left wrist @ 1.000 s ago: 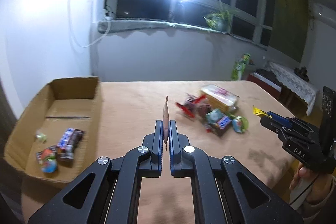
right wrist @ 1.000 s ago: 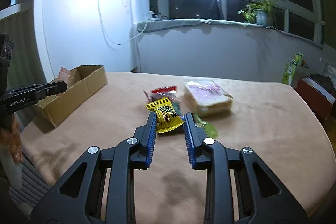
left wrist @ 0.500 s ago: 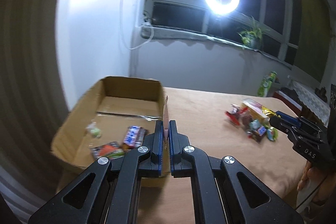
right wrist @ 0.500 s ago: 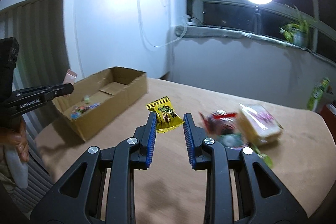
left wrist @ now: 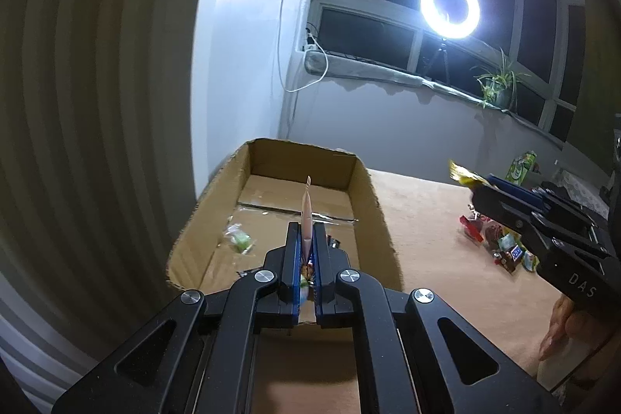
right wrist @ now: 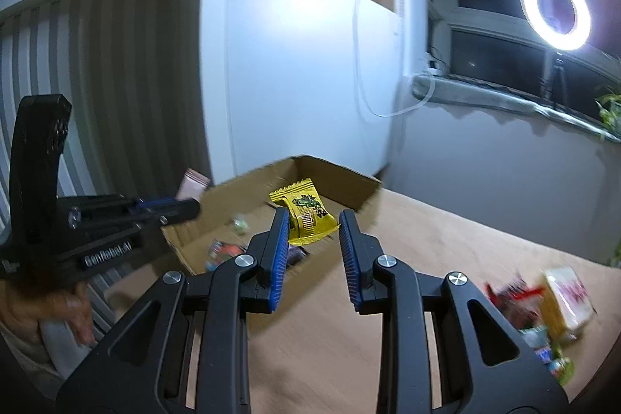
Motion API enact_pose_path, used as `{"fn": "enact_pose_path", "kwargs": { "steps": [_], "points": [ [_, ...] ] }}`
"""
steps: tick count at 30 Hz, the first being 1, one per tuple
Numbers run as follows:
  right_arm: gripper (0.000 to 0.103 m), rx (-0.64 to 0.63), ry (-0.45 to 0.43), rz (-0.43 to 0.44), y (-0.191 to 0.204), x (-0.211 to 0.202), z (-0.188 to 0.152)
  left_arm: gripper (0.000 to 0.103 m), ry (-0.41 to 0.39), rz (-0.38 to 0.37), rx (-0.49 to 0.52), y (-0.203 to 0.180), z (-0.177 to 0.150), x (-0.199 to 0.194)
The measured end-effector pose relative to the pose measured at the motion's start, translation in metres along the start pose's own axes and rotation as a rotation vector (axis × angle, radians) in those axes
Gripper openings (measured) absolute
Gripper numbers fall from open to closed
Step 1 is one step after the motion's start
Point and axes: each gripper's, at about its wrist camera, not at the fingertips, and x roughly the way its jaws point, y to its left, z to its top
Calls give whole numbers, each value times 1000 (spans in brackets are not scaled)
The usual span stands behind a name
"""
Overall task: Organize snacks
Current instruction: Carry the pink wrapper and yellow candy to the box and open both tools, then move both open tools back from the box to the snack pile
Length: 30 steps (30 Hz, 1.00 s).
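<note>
Both hands are in the carrying step of the tidy-up, each bringing one snack to the cardboard box (left wrist: 372, 204) that stands at the left end of the desk (left wrist: 434, 243). The left tool (left wrist: 306, 243) is clamped shut on a thin pink packet (left wrist: 306, 208), which is seen edge-on: it stands on its edge between the pads, its long axis running straight forward along the fingers, its free tip pointing out over the open box toward the far wall of it. The right tool (right wrist: 314, 231) grips a yellow sachet (right wrist: 304, 212) by its sides; its jaws stand partly apart because the sachet fills the gap. The sachet lies nearly flat with its printed face up, its long axis running roughly along the fingers and one crimped end pointing ahead toward the box. Inside the box a few snacks already lie on the floor, among them a small green sweet (left wrist: 240, 239); the rest of the pile (left wrist: 500, 243) waits on the desk well apart, to the right. As I judge it, the next move calls for each tool to get squarely over the box floor, dip a little, and open so the snack drops clear of the rim and of the pieces already inside; the left looks nearer to release than the right.
</note>
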Motion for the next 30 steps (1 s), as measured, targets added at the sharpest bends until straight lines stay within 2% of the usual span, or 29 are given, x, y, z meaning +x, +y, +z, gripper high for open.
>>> {"fn": "enact_pose_path", "kwargs": {
  "steps": [8,10,11,12,13,14,15,20,27,30],
  "points": [
    [27,-42,19,69,24,40,10,4,11,13,-26,13,2,9],
    [35,-64,87,89,30,60,8,7,18,21,-36,16,1,14],
    [40,-64,112,91,31,66,6,16,32,31,-43,18,0,17],
    [41,-57,105,85,29,66,4,38,38,39,-47,20,-1,20],
    [44,-48,87,72,27,63,1,52,43,51,-53,21,-2,21],
    [57,-42,74,54,25,59,-2,63,39,69,-58,23,-3,21],
    [65,-36,65,40,23,54,-5,68,26,77,-62,26,-4,19],
    [66,31,44,-9,6,32,-26,69,26,76,-68,28,-5,20],
    [83,73,27,-104,-17,-2,-45,71,21,70,-4,1,2,14],
    [84,126,50,-123,-31,-12,-51,74,7,71,39,-15,7,8]
  ]
}}
